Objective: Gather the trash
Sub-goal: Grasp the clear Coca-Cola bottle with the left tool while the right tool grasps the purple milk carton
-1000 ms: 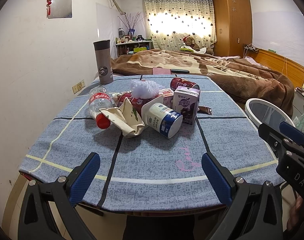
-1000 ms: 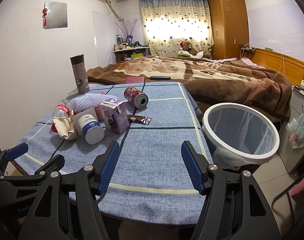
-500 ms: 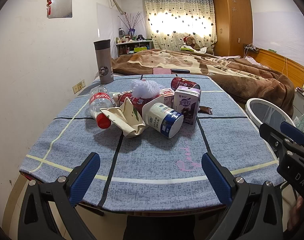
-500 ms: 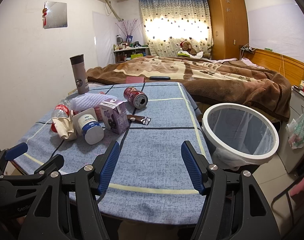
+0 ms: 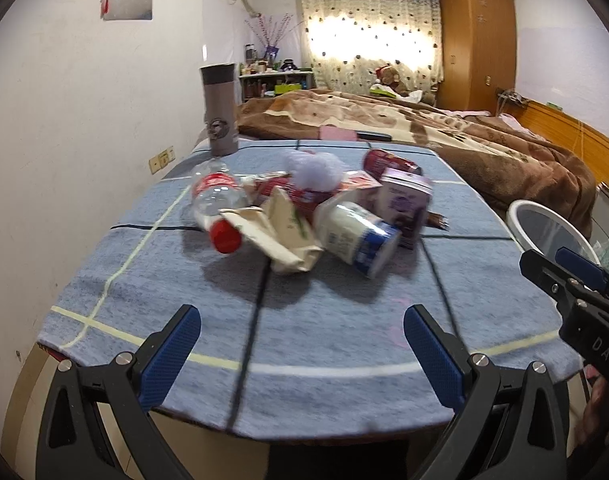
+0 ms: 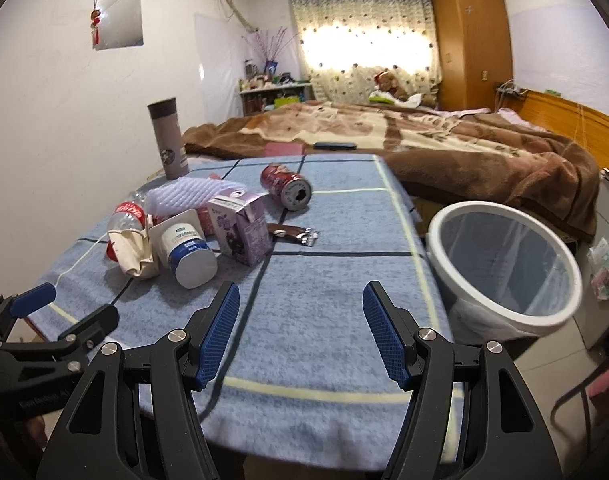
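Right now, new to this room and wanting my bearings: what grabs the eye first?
A heap of trash on the blue tablecloth: a yogurt cup on its side, a purple carton, a bottle, with a red can lying apart behind. Right of the table stands a white bin. Both grippers hover at the near edge, jaws open and empty.

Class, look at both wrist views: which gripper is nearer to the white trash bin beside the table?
Right. The right gripper hovers over the table's near edge with the white trash bin just off to its right; the left gripper is farther left, facing the trash pile.
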`<state>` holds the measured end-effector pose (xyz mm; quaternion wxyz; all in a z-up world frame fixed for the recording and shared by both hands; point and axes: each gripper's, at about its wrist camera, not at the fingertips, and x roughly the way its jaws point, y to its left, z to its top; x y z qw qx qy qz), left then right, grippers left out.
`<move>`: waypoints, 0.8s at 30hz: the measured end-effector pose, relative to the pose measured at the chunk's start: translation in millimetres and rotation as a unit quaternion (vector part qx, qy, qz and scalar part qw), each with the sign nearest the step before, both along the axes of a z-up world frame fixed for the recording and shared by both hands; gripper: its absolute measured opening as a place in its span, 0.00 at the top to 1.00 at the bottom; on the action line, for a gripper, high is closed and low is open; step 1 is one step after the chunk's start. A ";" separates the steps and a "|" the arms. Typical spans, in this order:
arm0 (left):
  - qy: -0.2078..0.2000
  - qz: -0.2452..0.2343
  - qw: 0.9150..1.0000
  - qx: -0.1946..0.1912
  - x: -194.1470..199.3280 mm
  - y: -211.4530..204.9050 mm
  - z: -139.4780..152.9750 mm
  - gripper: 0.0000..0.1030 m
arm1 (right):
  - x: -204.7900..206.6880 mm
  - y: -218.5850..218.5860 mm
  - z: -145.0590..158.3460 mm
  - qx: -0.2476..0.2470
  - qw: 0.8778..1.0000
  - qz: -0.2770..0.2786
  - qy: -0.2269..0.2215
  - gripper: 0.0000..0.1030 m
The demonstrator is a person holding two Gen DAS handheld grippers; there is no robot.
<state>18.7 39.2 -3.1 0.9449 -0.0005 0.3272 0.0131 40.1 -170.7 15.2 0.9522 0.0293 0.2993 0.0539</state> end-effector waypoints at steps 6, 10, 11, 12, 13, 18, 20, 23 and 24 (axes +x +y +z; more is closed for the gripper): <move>0.003 0.031 0.999 -0.014 23.0 38.5 4.4 0.00 | 35.0 8.5 0.8 0.008 0.999 0.037 0.004 0.36; 0.013 0.042 0.999 -0.022 44.6 59.5 4.7 0.00 | 60.2 19.9 0.3 -0.003 0.998 0.066 0.018 0.36; 0.016 0.048 0.999 -0.020 49.4 62.1 3.5 0.00 | 67.3 22.5 -1.0 0.002 0.997 0.075 0.019 0.36; 0.018 0.054 0.998 -0.018 56.2 67.2 2.3 0.00 | 73.7 23.1 -2.0 0.004 0.997 0.074 0.025 0.36; 0.025 0.058 0.998 -0.020 61.0 71.0 1.7 0.00 | 76.0 23.4 -2.7 0.005 0.997 0.074 0.028 0.36; 0.042 0.053 0.997 -0.048 83.2 86.6 -2.3 0.00 | 101.9 25.6 -10.1 0.007 0.996 0.075 0.050 0.36; 0.049 0.057 0.995 -0.060 90.5 91.3 -3.6 0.00 | 104.4 27.3 -11.6 0.008 0.996 0.075 0.055 0.36; 0.050 0.057 0.995 -0.066 105.3 96.2 -1.5 0.00 | 109.2 33.5 -12.2 0.011 0.995 0.083 0.058 0.36; 0.055 0.058 0.995 -0.067 111.7 98.0 -1.3 0.00 | 112.1 35.5 -12.0 0.011 0.995 0.084 0.061 0.36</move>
